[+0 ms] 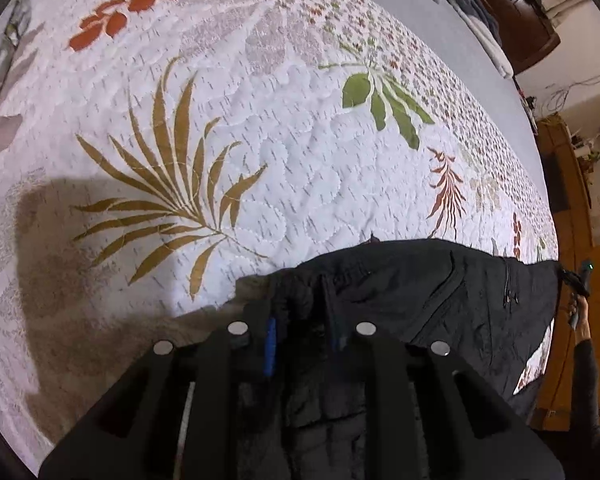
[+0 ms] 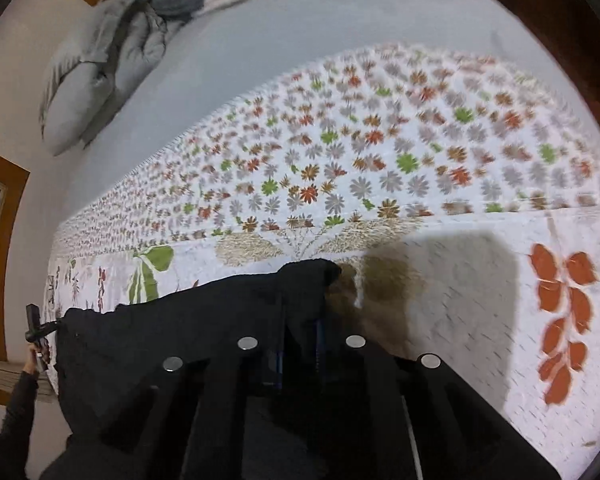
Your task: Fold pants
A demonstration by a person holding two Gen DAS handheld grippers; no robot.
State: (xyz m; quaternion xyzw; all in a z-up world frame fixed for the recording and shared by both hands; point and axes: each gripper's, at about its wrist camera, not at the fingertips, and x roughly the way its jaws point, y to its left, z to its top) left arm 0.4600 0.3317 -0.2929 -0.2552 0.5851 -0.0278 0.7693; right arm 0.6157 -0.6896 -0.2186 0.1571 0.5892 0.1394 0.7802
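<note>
Black pants with zip pockets lie across the near edge of a white leaf-patterned quilt. In the left wrist view my left gripper is shut on bunched black cloth at one end of the pants. The right gripper shows small at the far right, at the other end, held by a hand. In the right wrist view my right gripper is shut on a raised fold of the pants. The left gripper appears at the far left, held by a dark-sleeved hand.
The quilt covers a bed with a grey sheet beyond it. Grey pillows and rumpled blankets lie at the head of the bed. Wooden furniture and a wooden headboard border the bed.
</note>
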